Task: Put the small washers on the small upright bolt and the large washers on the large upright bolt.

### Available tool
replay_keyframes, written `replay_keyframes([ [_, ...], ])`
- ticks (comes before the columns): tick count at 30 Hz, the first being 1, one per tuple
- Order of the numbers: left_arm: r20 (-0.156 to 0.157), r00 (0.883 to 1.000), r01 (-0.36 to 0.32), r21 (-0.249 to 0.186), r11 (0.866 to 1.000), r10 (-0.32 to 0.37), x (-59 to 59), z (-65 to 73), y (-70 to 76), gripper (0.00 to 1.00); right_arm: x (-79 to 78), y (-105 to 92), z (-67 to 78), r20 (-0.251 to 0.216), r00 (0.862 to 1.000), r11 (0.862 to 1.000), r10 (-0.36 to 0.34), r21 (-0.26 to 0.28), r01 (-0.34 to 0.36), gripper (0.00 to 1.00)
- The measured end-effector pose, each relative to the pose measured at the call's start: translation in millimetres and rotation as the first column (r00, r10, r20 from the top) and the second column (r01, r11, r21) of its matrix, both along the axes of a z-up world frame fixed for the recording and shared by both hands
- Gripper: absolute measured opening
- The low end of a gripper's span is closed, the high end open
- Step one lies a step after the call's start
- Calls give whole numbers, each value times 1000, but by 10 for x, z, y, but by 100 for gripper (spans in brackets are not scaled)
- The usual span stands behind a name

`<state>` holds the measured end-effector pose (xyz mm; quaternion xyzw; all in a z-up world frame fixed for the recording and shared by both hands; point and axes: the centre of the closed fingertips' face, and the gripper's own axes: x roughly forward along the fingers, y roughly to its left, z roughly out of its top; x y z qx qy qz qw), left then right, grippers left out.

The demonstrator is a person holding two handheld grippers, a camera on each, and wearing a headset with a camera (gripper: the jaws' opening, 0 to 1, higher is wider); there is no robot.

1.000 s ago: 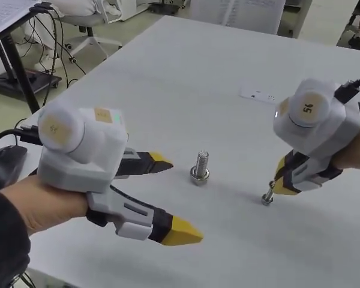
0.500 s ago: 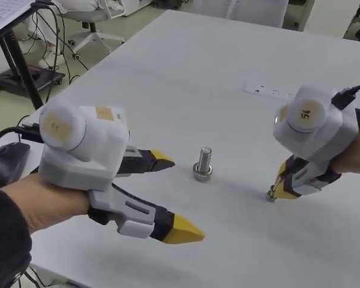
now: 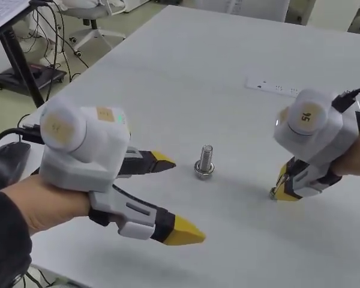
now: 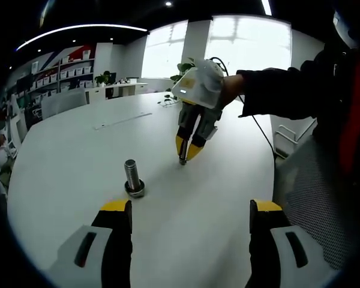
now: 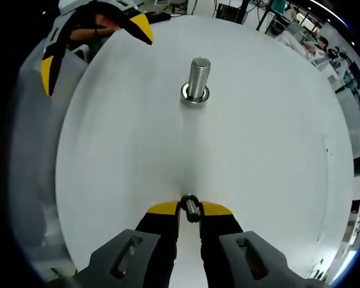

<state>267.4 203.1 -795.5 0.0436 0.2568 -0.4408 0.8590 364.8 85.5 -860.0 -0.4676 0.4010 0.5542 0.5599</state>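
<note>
Pinching the small upright bolt [image 5: 191, 207] tightly with the right gripper [image 3: 281, 191] near the table's [image 3: 168, 72] near edge; holding the left gripper [image 3: 179, 196] wide open, empty, beside the large bolt [image 3: 205, 161]. Risking toppling the thin bolt through any sideways twist on release

small bolt [image 5: 191, 207] mostly hidden inside right gripper [image 5: 191, 210], chair [image 3: 87, 11] cropped at top edge

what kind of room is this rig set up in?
Probably an office or lab: a big white table with a power strip, a wheeled chair beside it, stocked shelves along a wall.
</note>
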Motion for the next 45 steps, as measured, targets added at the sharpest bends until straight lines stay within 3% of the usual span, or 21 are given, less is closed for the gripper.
replay_keyframes([
  [24, -6, 1000, 9, 4, 1000, -9, -3, -17, -29, 80, -64, -129, -32, -22, 999, 999, -48, 24, 49, 20],
  [37, -9, 1000, 20, 5, 1000, -20, -17, -22, -43, 80, -119, -192, -22, -39, 991, 986, -130, 103, 133, 42],
  [45, -5, 1000, 25, 5, 1000, -25, -22, -10, -47, 80, -160, -199, 32, -20, 986, 973, -168, 155, 169, 58],
])
